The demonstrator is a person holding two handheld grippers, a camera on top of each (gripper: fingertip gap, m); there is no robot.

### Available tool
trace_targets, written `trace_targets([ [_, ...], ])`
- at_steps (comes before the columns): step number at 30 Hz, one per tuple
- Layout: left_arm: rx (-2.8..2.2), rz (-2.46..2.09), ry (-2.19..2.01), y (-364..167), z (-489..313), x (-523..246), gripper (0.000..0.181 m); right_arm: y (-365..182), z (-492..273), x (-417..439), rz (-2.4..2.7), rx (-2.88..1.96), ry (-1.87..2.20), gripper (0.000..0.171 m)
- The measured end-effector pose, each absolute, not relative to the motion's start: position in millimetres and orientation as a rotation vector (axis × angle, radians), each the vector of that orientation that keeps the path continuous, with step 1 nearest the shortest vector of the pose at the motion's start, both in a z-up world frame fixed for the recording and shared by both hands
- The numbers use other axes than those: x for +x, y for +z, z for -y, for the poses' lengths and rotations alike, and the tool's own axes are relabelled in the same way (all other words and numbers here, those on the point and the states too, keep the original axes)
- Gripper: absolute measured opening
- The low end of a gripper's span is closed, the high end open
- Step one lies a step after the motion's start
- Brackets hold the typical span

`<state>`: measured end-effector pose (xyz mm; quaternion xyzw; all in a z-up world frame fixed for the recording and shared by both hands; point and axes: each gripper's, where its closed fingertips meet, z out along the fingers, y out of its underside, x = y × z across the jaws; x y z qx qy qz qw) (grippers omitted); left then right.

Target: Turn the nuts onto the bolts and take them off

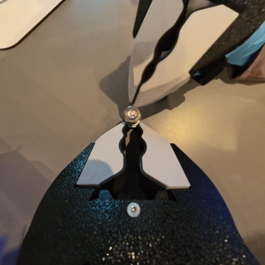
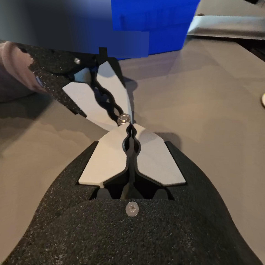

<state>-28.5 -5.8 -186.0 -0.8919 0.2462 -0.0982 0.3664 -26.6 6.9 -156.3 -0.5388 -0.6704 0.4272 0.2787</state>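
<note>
**Bolt pinched between two tool tips, just above the tabletop**

Nearest in the left wrist view, we saw the left tool (image 1: 132, 125) nearly pressed together, its pale fingers (image 1: 109, 156) pinching a small metal piece at the very tips. We took that piece for the nut (image 1: 132, 125), though blur kept us from being sure. Directly beyond it sat the bolt (image 1: 132, 114), its round shiny head facing the camera. Farther on, the right tool (image 1: 131, 102) came in from above, its tips pressed together close against the far side of the bolt head; whether they gripped anything we could not tell. In the right wrist view the right tool's tips likewise met with no visible gap, just beside the bolt.

The whole assembly hung over the grey tabletop (image 1: 57, 93). A white board (image 1: 17, 24) lay at the far left corner, and a blue bin (image 2: 164, 25) stood well behind.

We judged the hardware light, rigid, smooth and easily dropped. The hold belongs on the nut's flats and the bolt head's rim, with threads kept aligned to avoid cross-threading.
</note>
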Motion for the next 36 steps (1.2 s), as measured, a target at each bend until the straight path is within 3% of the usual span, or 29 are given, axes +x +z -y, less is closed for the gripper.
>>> trace_targets([
  [36,-2.293,-0.631,-0.251,-186.0,5.2,-28.6,0.012,-153.0,9.4,-18.7,1.890,-1.372,1.261,0.000],
])
